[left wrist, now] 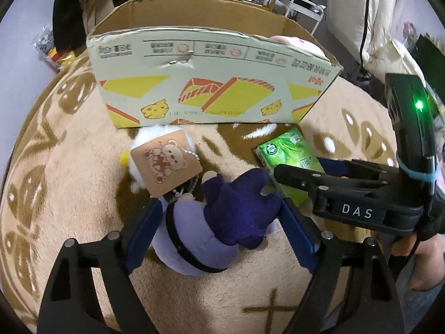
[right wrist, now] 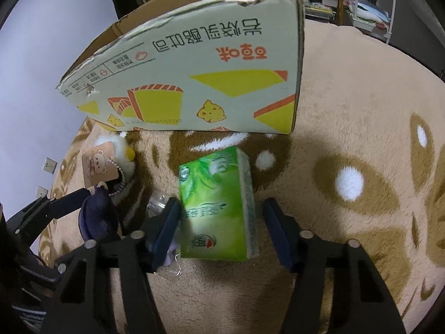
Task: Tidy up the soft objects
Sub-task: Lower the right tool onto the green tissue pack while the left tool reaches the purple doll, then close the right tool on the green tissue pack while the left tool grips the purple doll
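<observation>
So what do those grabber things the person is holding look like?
Each hand-held gripper is black plastic, with two arms ending in flat dark blue pads and round silver bolts. The right hand-held gripper has white letters "DAS", a green light on its black handle and a blue band around it.

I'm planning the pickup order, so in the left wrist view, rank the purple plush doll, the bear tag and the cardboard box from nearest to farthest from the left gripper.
1. Purple plush doll: between the left gripper's fingers.
2. Bear tag: just beyond the doll, to the left, on the white plush.
3. Cardboard box: farthest, standing across the rug behind both.
</observation>
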### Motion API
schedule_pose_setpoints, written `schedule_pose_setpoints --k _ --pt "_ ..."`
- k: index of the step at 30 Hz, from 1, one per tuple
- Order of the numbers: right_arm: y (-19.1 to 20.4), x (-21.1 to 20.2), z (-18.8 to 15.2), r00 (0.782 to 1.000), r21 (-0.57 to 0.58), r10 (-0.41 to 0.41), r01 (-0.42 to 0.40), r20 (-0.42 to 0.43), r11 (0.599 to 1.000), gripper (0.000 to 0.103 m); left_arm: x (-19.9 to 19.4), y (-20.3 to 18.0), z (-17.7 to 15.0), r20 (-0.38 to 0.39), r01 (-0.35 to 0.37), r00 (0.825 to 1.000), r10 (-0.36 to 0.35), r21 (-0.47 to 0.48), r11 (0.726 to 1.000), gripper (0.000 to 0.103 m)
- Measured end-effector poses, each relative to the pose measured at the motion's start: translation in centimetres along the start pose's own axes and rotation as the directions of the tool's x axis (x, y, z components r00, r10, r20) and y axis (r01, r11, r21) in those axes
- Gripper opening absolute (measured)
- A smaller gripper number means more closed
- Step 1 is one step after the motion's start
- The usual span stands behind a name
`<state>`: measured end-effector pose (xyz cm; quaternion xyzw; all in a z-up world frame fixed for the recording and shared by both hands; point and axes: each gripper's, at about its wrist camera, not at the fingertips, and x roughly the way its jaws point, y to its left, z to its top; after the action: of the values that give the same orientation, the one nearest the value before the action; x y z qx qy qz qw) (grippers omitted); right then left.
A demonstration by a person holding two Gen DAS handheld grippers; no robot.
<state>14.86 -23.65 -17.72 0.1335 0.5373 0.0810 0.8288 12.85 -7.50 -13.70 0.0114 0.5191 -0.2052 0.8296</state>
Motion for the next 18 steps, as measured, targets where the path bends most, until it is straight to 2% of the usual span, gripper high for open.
schedule_pose_setpoints --k 8,18 --pt "1.0 0.0 0.0 1.000 -0.022 -0.010 0.011 0.016 1.000 0.055 -0.6 -0.7 -0.3 0.032 -0.025 0.999 0.024 0.040 0.999 0.075" --pt "-0.1 -0.6 -0.2 1.000 -0.013 0.004 -0.004 0.015 1.000 0.055 -0.5 -0.5 -0.3 0.021 -0.036 0.999 0.035 0.037 0.999 0.076"
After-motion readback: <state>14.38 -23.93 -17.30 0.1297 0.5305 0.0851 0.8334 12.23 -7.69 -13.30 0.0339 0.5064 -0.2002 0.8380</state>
